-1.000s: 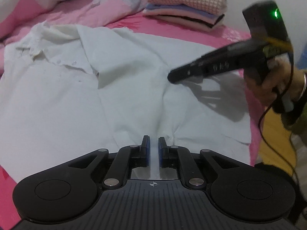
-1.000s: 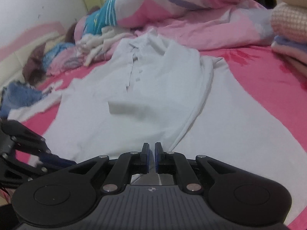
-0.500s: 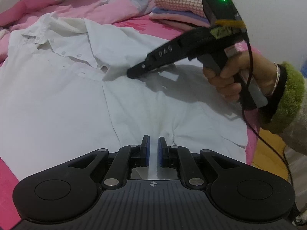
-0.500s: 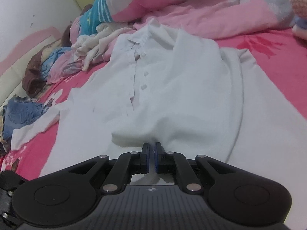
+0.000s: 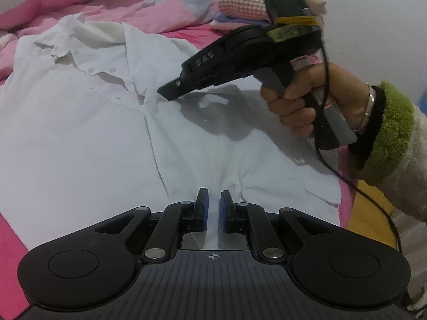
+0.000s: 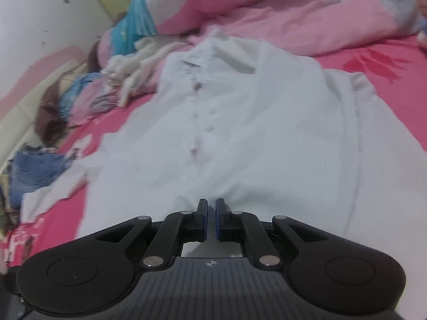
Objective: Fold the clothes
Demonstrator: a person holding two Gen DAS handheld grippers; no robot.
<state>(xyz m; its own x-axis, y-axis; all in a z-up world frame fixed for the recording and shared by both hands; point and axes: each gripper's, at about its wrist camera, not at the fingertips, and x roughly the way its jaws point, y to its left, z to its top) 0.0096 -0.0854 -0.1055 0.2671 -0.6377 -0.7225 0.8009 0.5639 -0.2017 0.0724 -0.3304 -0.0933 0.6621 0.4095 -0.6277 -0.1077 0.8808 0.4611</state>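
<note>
Scene: a white button-up shirt lies spread front-up across a pink bed sheet, its collar toward the rumpled pink duvet at the far side.

Shirt: one sleeve is folded inward over the chest, its cuff lying beside the button placket; in the right wrist view the placket and buttons run straight up the frame, blurred.

Left gripper: low over the shirt's lower body, blue-padded jaws drawn close with only a narrow gap. White cloth shows in that gap; whether it is pinched there cannot be told.

Right gripper: seen from the left wrist camera, its black snout points down at the folded sleeve's cuff, the tip at the fabric's edge. Its own camera shows the jaws nearly together, a slim slit between the pads, with shirt cloth just ahead of them; a grip on the cloth cannot be confirmed.

Hand: the person's right hand wraps the gripper's handle, a bracelet at the wrist, a green fleece cuff on a pale sleeve, a black cable trailing down.

Background: a stack of folded clothes sits behind the right gripper; a heap of unfolded garments lies along the wall on the far left.
</note>
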